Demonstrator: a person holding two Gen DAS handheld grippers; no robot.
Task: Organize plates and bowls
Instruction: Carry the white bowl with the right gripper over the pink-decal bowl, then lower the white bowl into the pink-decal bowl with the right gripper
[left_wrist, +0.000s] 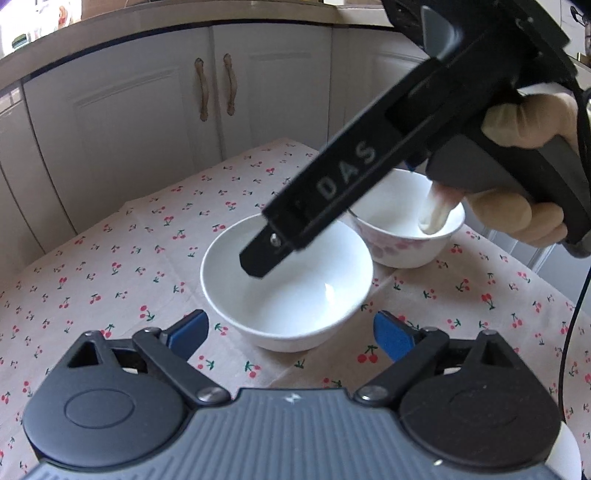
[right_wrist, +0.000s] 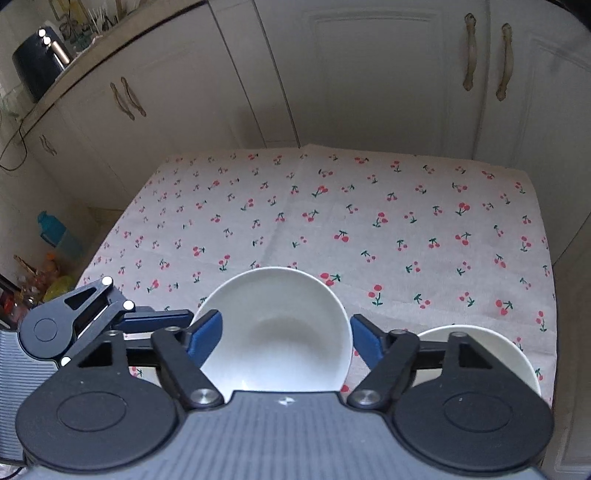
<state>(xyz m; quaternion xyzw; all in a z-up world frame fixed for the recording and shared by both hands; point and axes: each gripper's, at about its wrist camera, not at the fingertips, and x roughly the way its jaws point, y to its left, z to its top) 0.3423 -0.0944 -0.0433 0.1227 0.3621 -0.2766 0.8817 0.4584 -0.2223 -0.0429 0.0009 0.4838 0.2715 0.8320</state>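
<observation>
A plain white bowl (left_wrist: 286, 284) stands on the cherry-print tablecloth (left_wrist: 110, 266). Behind it to the right stands a white bowl with pink flowers (left_wrist: 406, 236). My left gripper (left_wrist: 291, 332) is open, its blue pads apart just in front of the plain bowl. The right gripper's body (left_wrist: 332, 184) hangs over the plain bowl, held by a hand. In the right wrist view my right gripper (right_wrist: 286, 338) is open with the plain bowl (right_wrist: 273, 328) between its fingers. The second bowl (right_wrist: 487, 343) lies to the right, partly hidden. The left gripper (right_wrist: 110, 317) shows at the left.
White kitchen cabinets (right_wrist: 351, 81) stand close behind the table. The tablecloth (right_wrist: 332, 221) stretches far beyond the bowls. A black appliance (right_wrist: 40, 62) sits on the counter at the far left, and bottles (right_wrist: 55, 232) stand on the floor left of the table.
</observation>
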